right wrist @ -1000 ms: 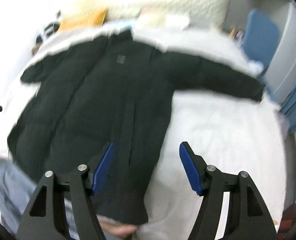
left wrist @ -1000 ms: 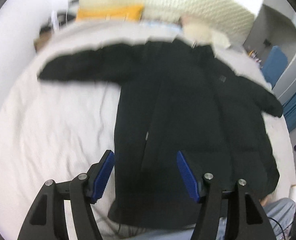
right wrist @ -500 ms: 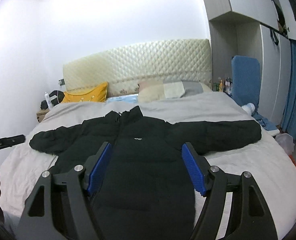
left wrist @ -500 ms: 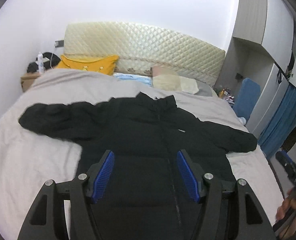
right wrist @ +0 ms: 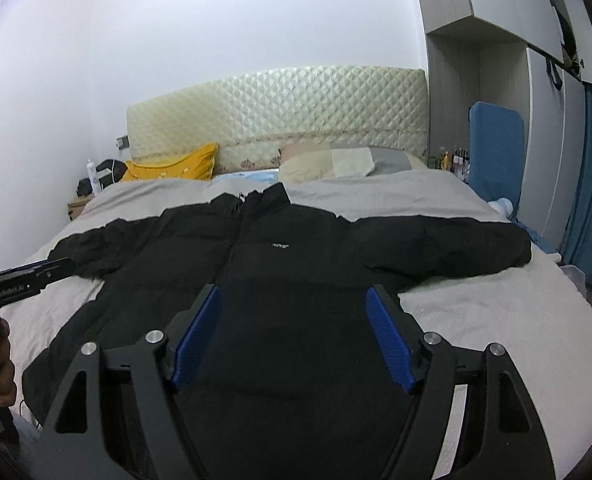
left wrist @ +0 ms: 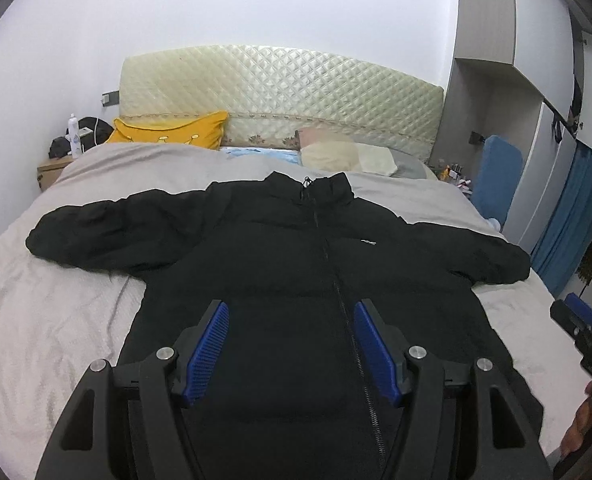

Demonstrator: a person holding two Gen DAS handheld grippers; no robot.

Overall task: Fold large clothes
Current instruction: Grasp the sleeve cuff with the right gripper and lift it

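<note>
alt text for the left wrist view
A black jacket lies zipped and face up on a grey bed, sleeves spread wide. The open left tongs hover over its lower half, holding nothing; a yellow pillow sits by the headboard.

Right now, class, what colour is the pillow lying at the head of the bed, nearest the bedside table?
Yellow pillow, clearest in the left wrist view.

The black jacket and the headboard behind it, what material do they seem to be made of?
The black jacket looks like matte synthetic shell with padding inside: it puffs in horizontal quilted bands and closes with a zip. The headboard looks like glossy cream faux leather or vinyl, shown by the sheen on its diamond tufting; real leather cannot be excluded.
</note>
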